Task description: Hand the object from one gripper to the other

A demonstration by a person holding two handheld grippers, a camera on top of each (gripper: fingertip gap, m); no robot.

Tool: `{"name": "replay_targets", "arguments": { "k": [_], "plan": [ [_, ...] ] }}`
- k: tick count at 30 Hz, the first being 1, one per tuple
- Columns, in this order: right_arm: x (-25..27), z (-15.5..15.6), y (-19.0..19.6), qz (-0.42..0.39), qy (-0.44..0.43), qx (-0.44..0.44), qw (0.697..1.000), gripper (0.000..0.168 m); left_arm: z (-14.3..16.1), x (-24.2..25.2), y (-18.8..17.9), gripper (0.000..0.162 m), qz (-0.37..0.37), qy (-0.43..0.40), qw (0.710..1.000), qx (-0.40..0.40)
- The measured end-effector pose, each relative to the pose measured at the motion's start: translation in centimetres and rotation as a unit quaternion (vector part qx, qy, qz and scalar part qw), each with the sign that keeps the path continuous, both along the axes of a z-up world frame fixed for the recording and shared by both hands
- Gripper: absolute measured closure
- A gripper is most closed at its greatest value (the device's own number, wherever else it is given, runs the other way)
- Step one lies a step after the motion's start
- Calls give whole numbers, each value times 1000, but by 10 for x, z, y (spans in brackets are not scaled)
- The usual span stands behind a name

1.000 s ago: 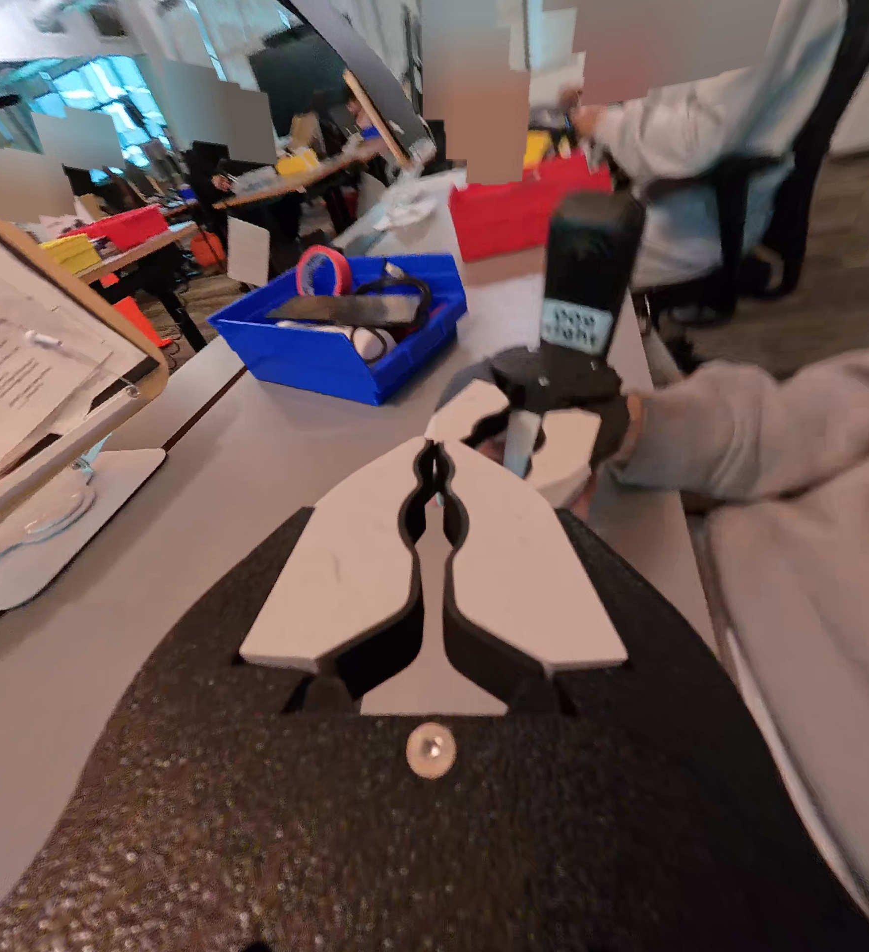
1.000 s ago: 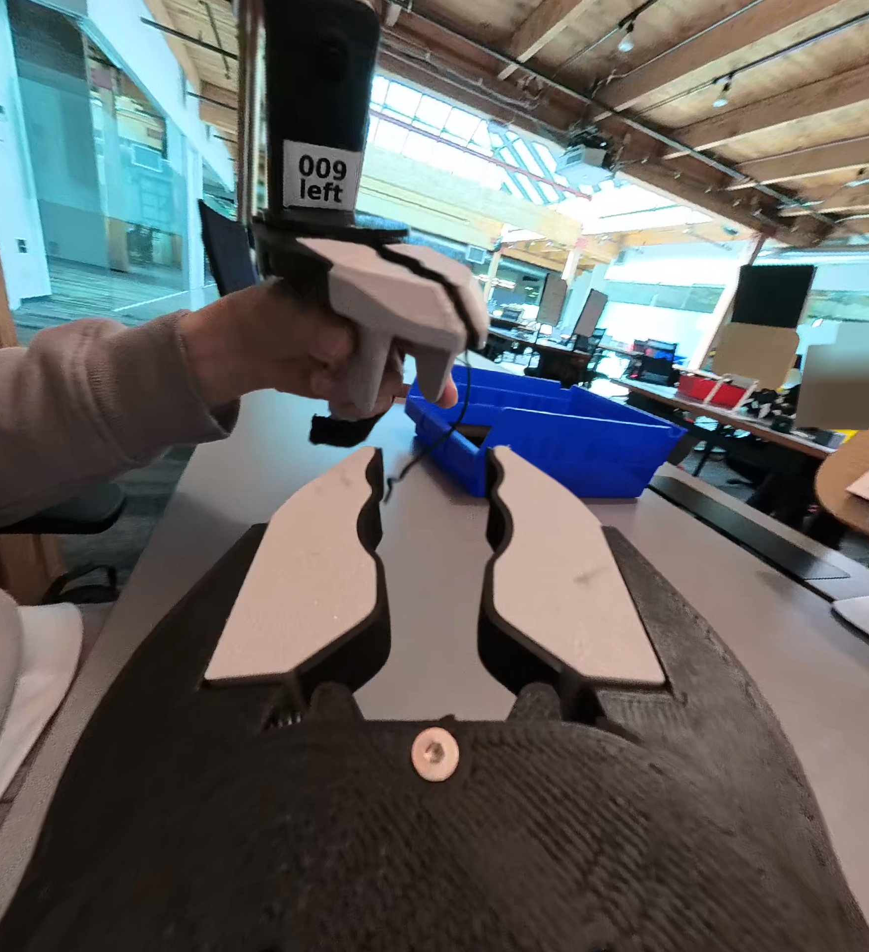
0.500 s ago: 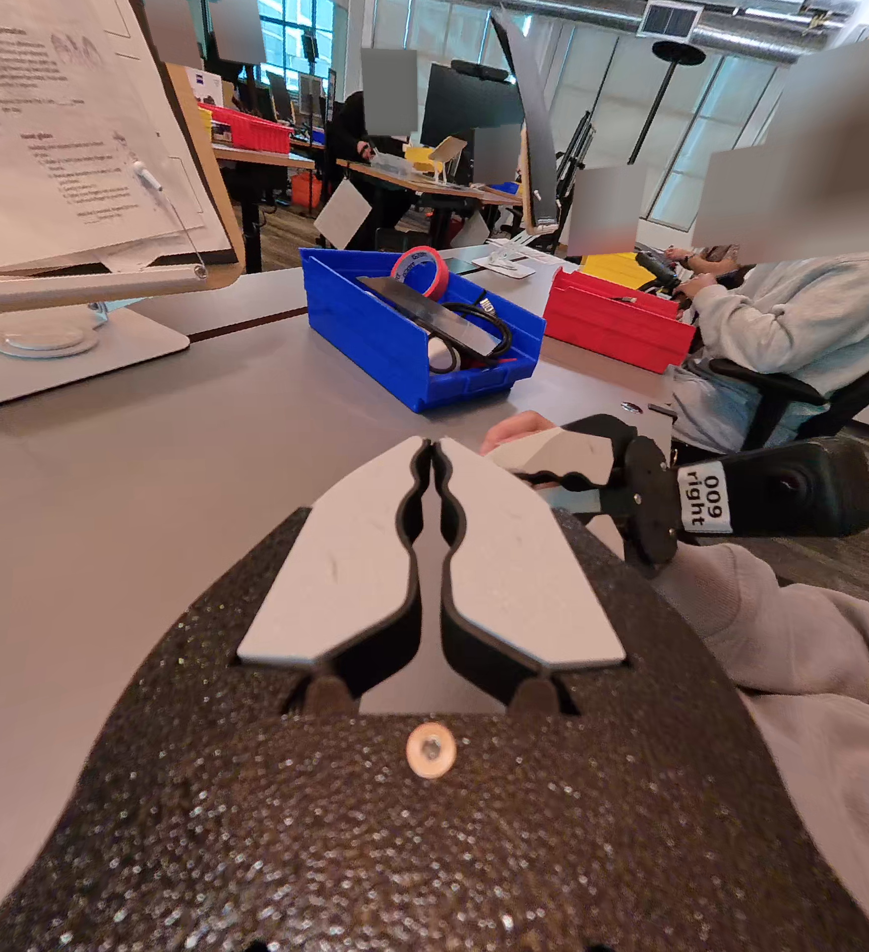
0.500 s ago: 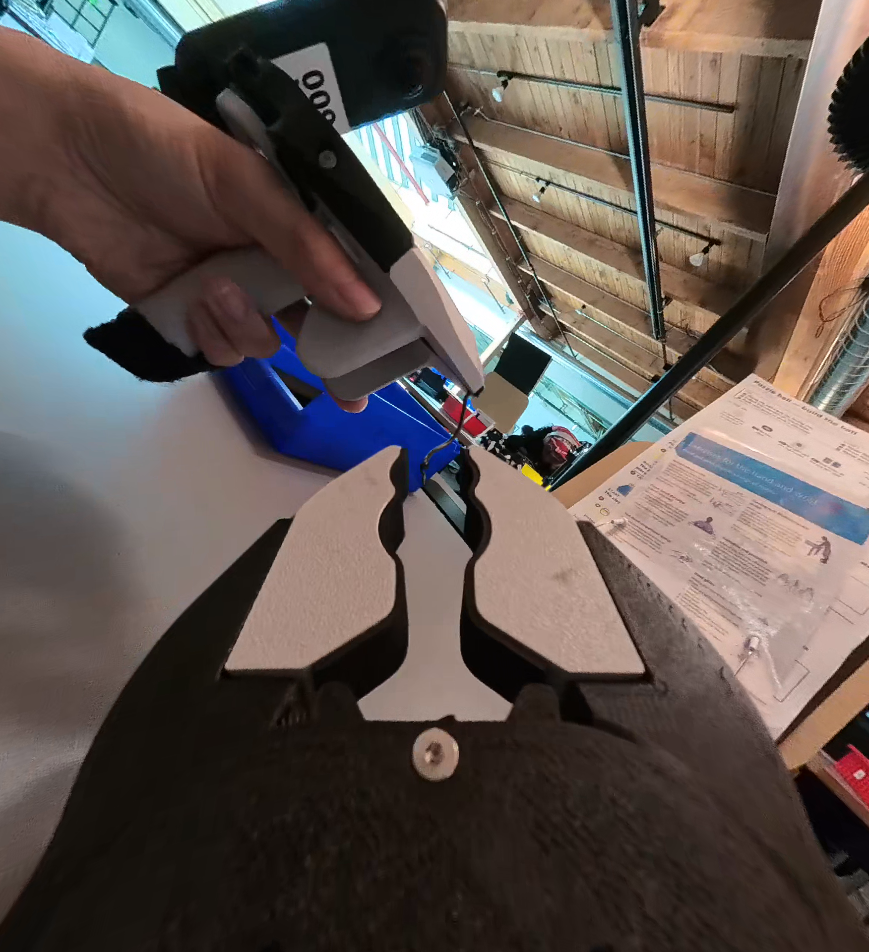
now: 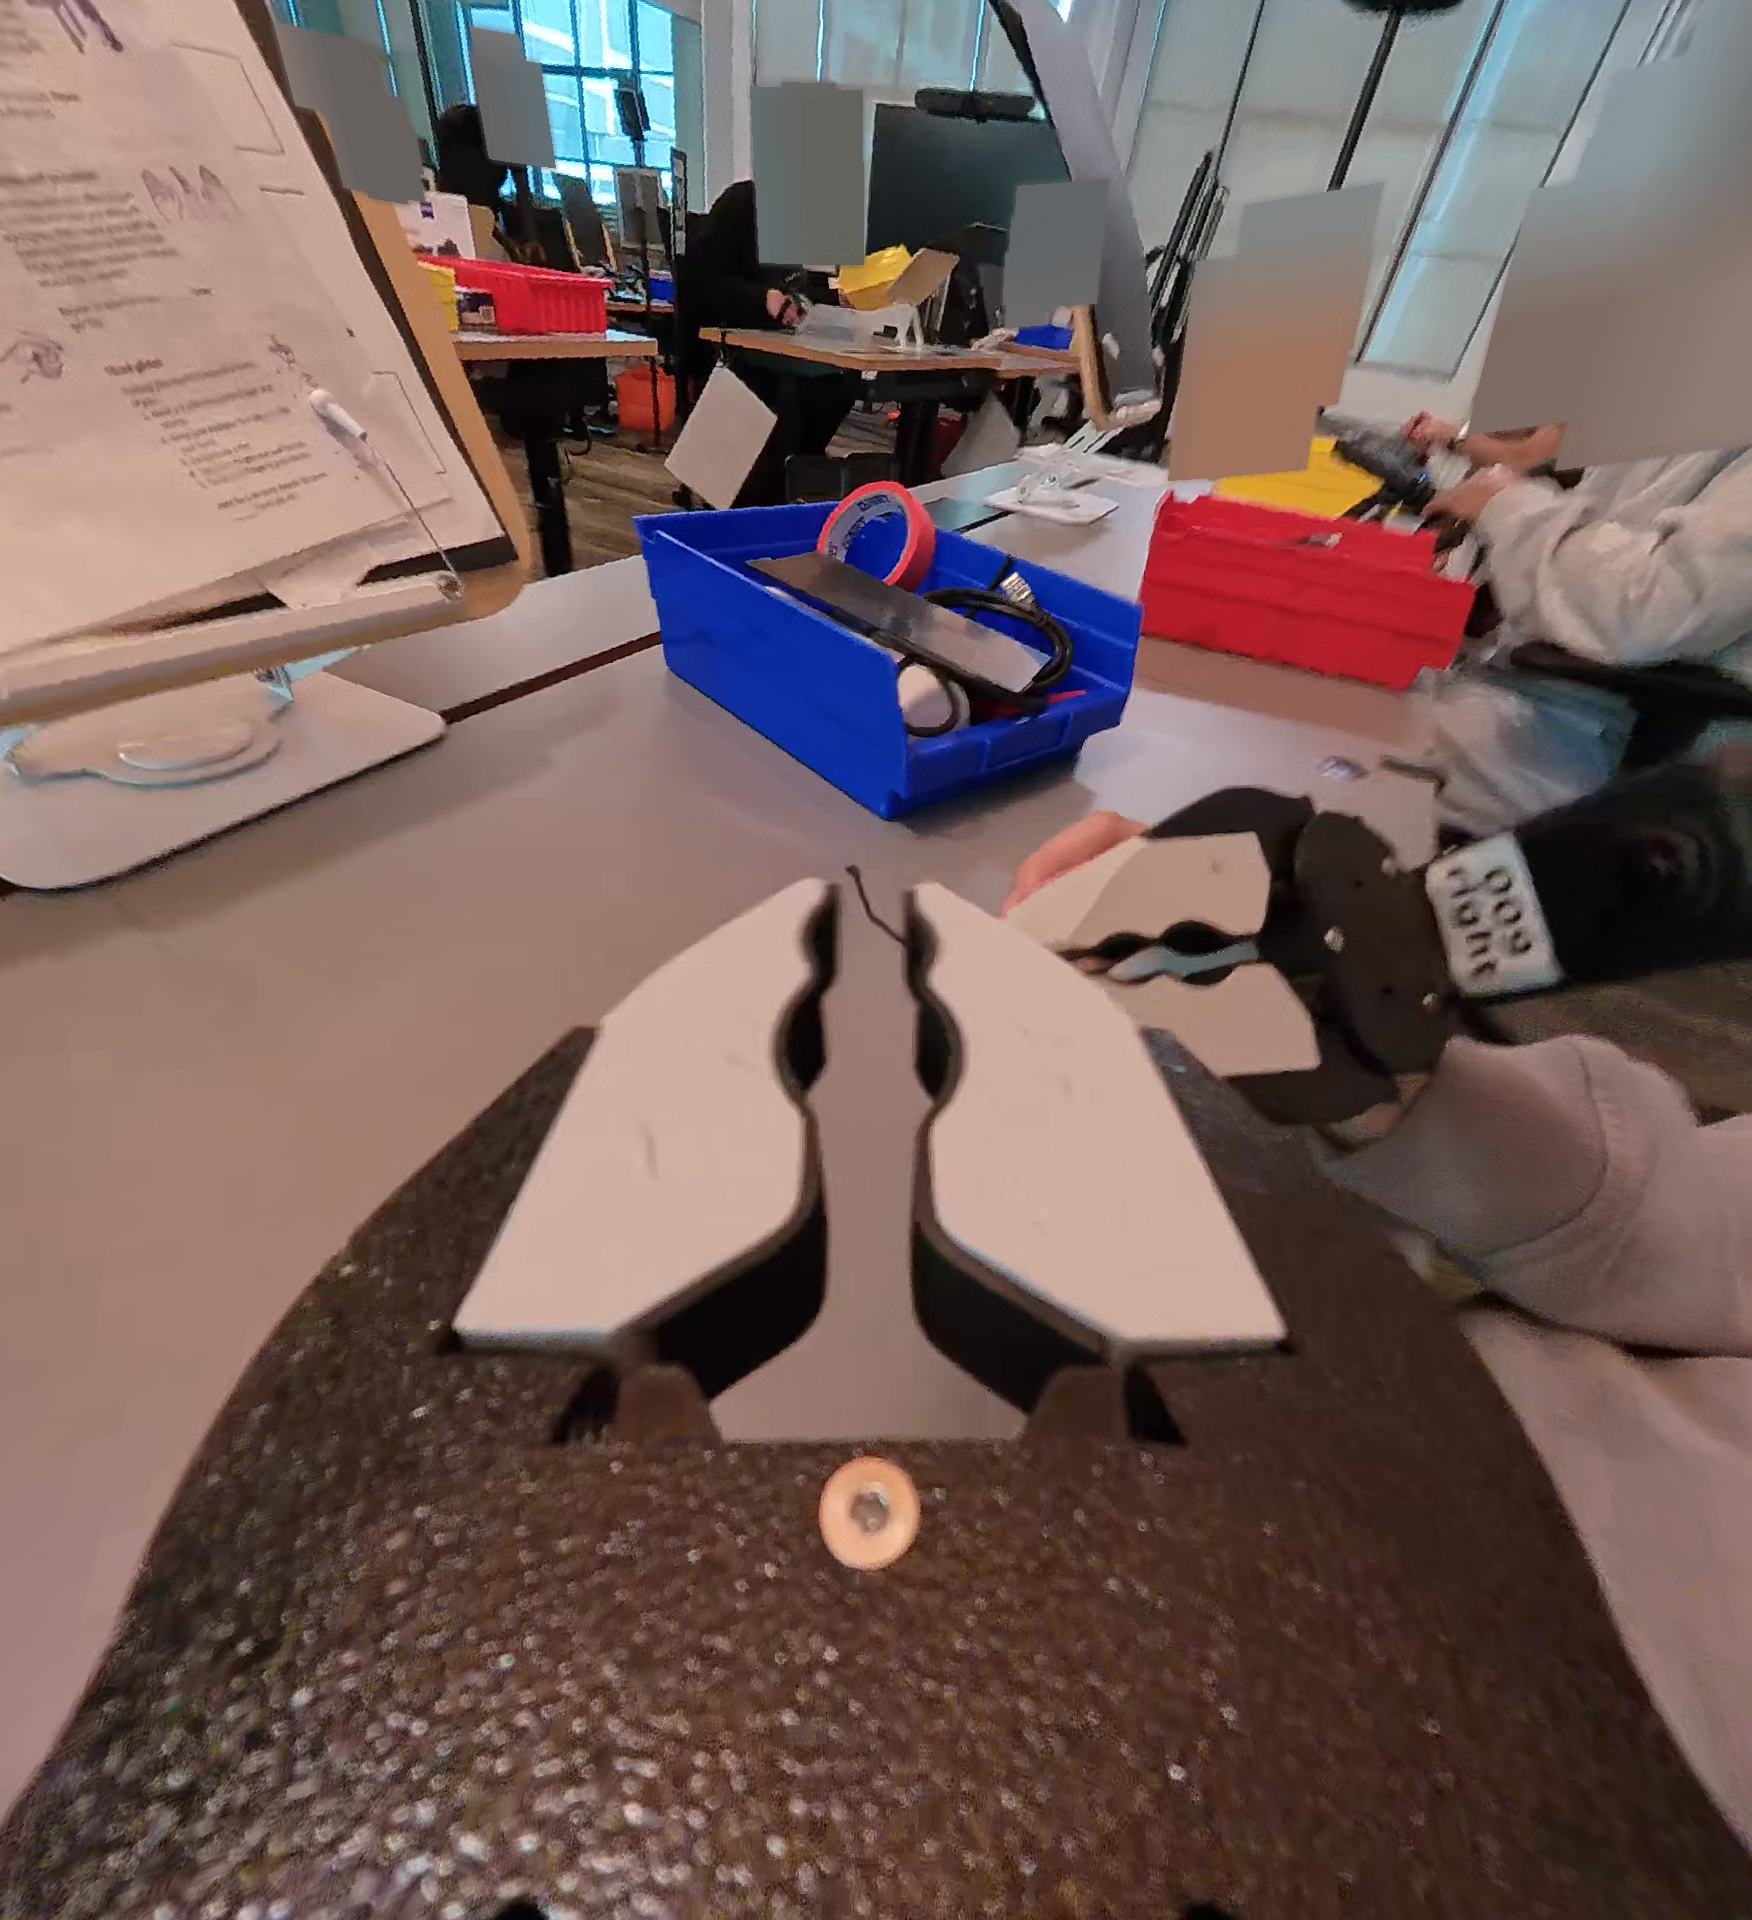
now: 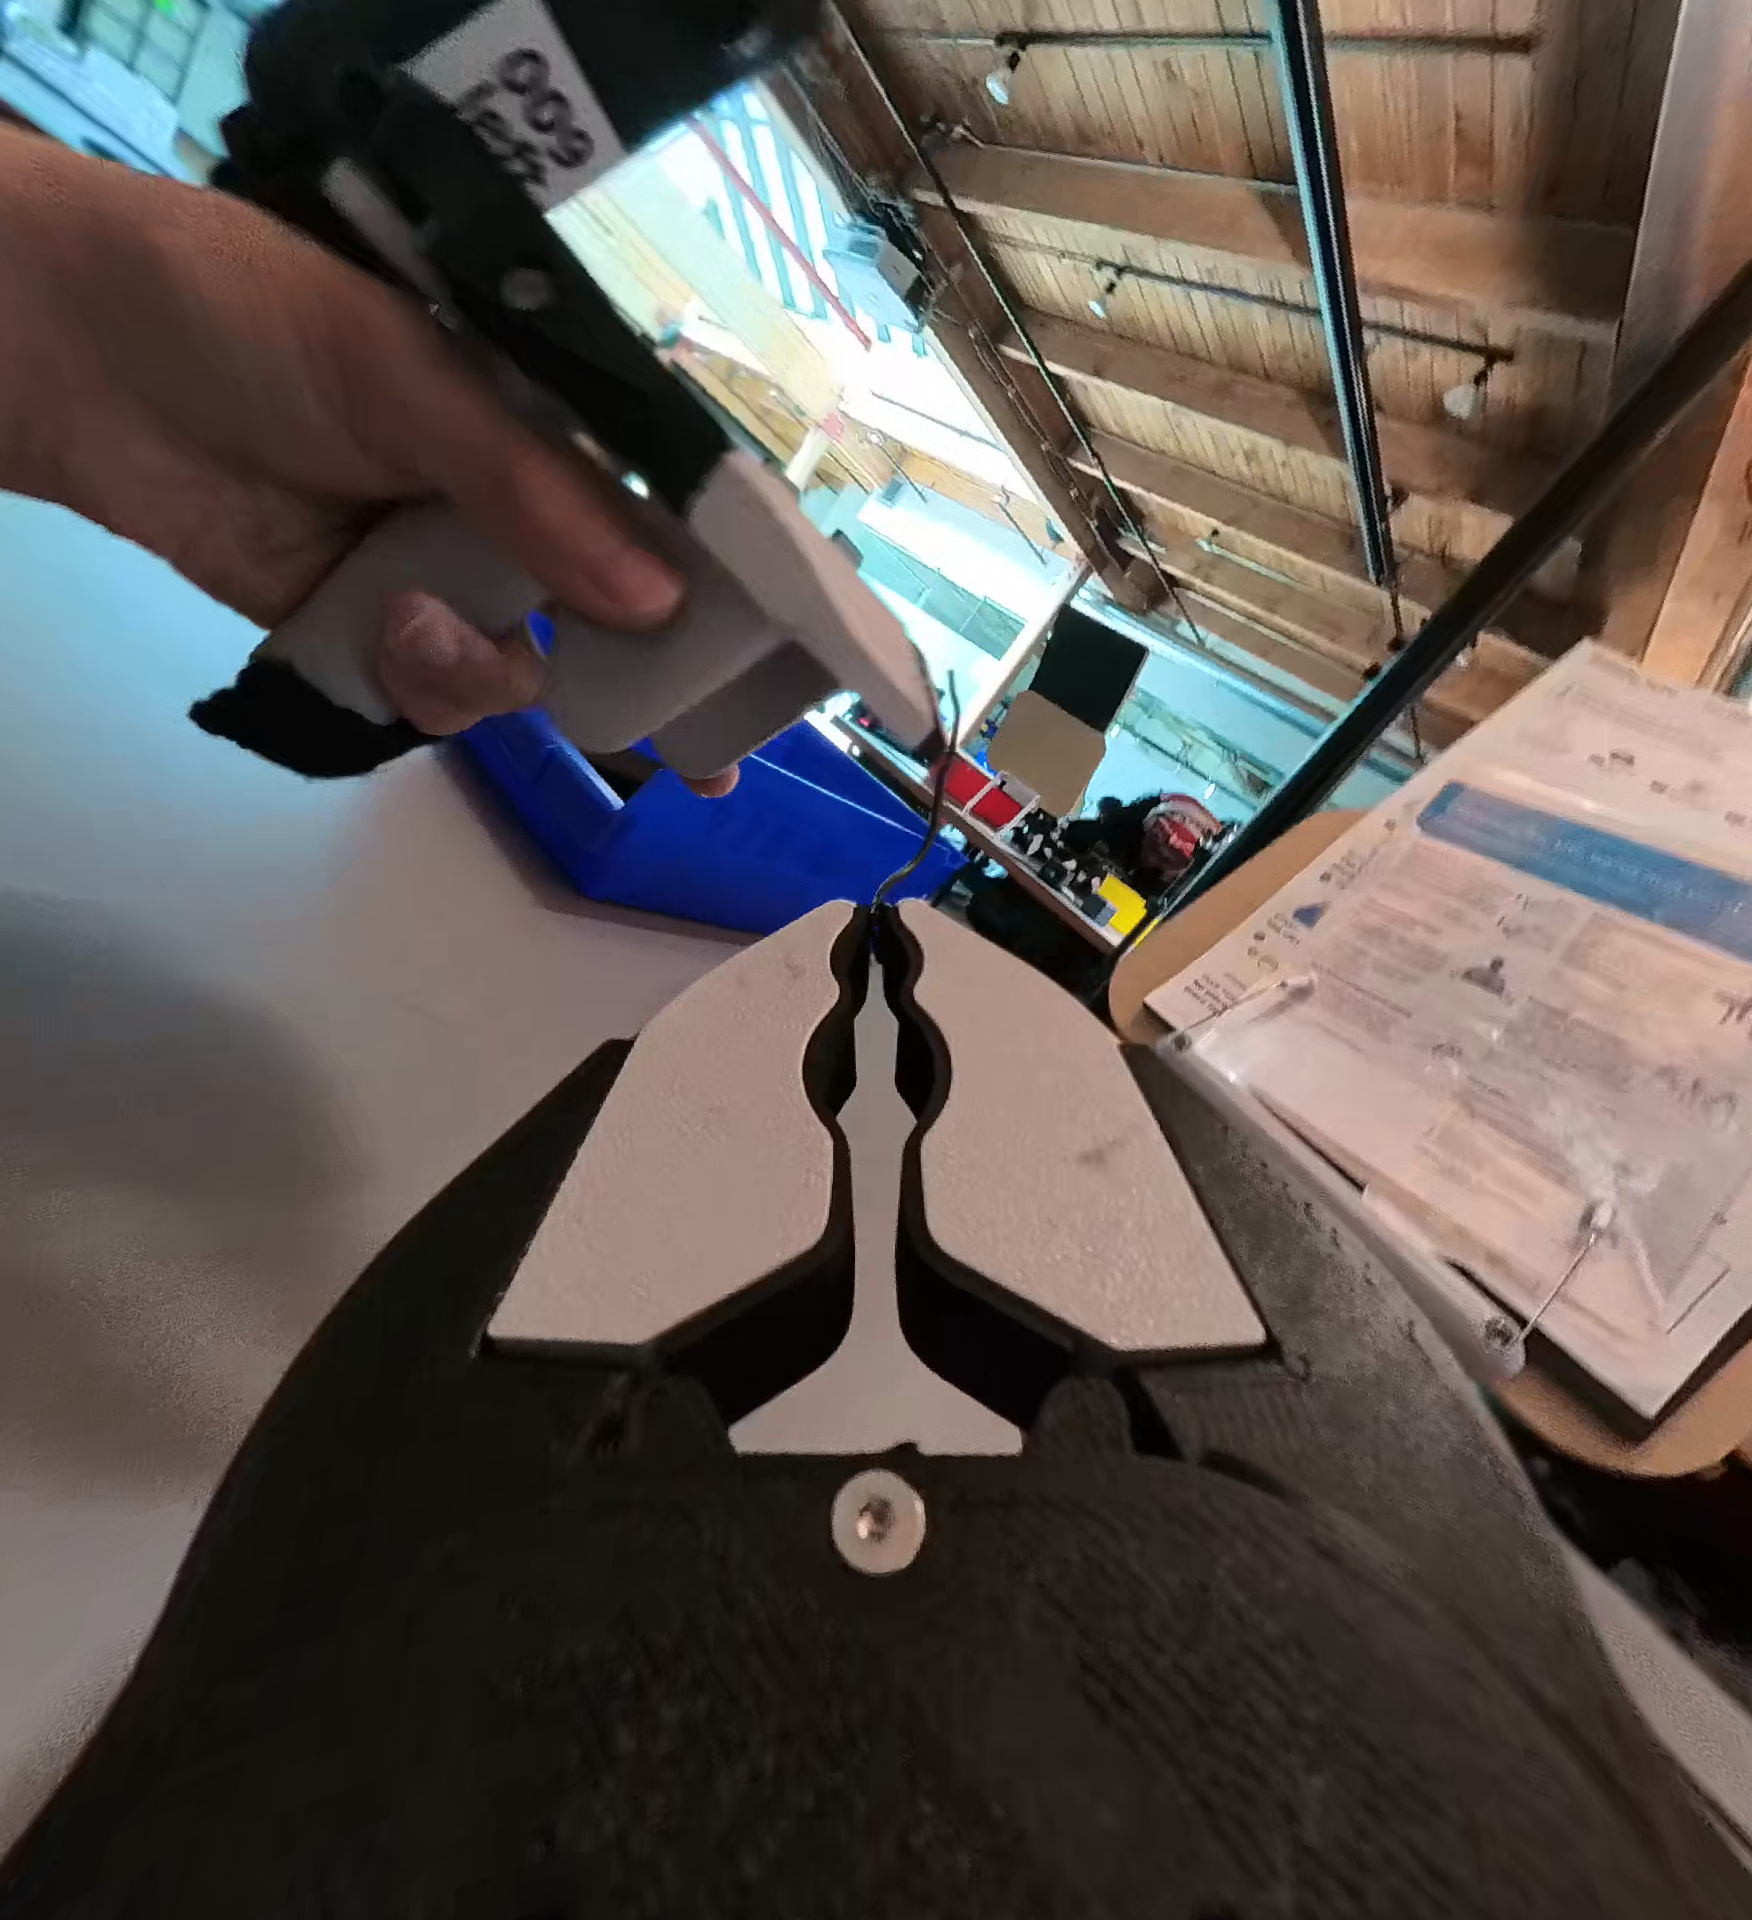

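Observation:
The object is a thin black wire (image 5: 870, 906). In the right wrist view the wire (image 6: 929, 821) runs from my right gripper (image 6: 877, 912), which is shut on its lower end, up to the tip of my left gripper (image 6: 926, 727). In the left wrist view my left gripper (image 5: 872, 896) has its jaws slightly parted, with the wire loose in the gap between the tips. My right gripper (image 5: 1043, 935) shows just to its right, lying sideways. Both are held above the grey table (image 5: 228, 1039).
A blue bin (image 5: 778, 665) with a red tape roll (image 5: 877, 535) and black cable stands beyond the grippers. A red bin (image 5: 1298, 613) is farther right, beside a seated person (image 5: 1661, 561). A document stand with papers (image 5: 176, 416) is at the left; it also shows in the right wrist view (image 6: 1526, 1039).
My right gripper has closed from wide open onto the wire. My left gripper, shut on the wire before, has parted its jaws a little. Both grippers have tilted and shifted.

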State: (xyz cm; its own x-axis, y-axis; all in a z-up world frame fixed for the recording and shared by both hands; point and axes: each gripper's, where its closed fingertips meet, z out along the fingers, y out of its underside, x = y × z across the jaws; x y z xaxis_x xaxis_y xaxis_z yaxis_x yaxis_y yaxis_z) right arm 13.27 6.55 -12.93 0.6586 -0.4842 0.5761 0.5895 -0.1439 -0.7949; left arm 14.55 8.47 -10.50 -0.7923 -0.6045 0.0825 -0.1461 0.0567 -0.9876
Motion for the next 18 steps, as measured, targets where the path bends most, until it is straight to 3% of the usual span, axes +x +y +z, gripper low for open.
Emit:
{"name": "replay_targets", "arguments": {
  "k": [1,4,8,11,15,18],
  "plan": [
    [4,0,-3,-5,19,9,1000,167,-1,2,1,136,11,-25,999,32],
    [13,-5,-6,8,97,27,995,166,-4,5,5,122,57,-170,965,190],
    [11,-4,-5,42,148,52,987,167,-16,-4,-9,118,51,-353,849,390],
    [6,-4,-4,62,156,55,984,166,-24,-10,-24,130,31,-432,792,429],
    [1,-7,0,81,162,44,982,167,-29,-2,-20,137,60,-479,719,499],
    [-2,-8,3,90,161,36,982,167,-34,0,-20,143,61,-495,689,527]
  ]
}}
